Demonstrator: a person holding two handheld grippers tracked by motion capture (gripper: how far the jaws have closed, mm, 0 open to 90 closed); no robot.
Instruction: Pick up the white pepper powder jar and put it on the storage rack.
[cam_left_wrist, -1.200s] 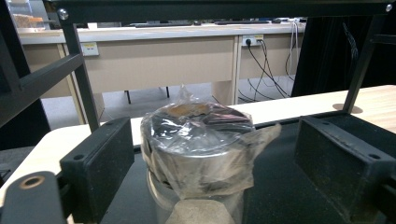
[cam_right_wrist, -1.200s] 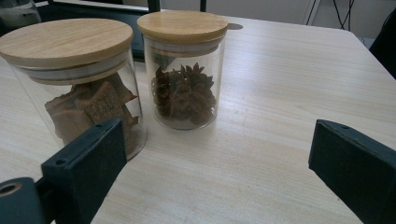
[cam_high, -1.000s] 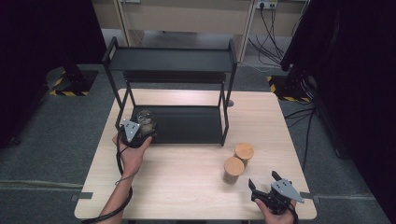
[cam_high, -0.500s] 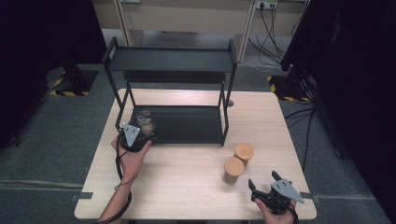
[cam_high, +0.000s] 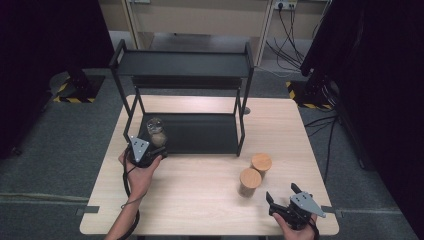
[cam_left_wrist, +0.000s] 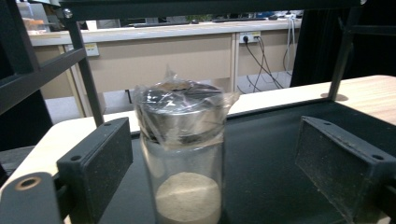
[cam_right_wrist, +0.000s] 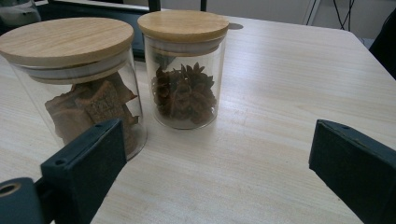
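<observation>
Two hand-held grippers in play. Left hand-held gripper (cam_left_wrist: 210, 154) jaws wide, glass jar (cam_left_wrist: 183, 154) between them, upright on rack's lower shelf (cam_left_wrist: 271, 154), nearer one pad, neither pressing; film wrapped over lid. Right hand-held gripper (cam_right_wrist: 219, 172) jaws wide, empty, above tabletop (cam_right_wrist: 280, 93); two wooden-lidded jars (cam_right_wrist: 183, 70) just ahead.

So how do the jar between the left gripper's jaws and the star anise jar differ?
The plastic-wrapped jar has a film-covered metal lid; the star anise jar has a bare wooden lid. The plastic-wrapped jar holds pale powder low in the glass, the star anise jar dark star-shaped pods. The first stands on the black rack's lower shelf, the second on the wooden table. Both are upright clear glass cylinders.
</observation>
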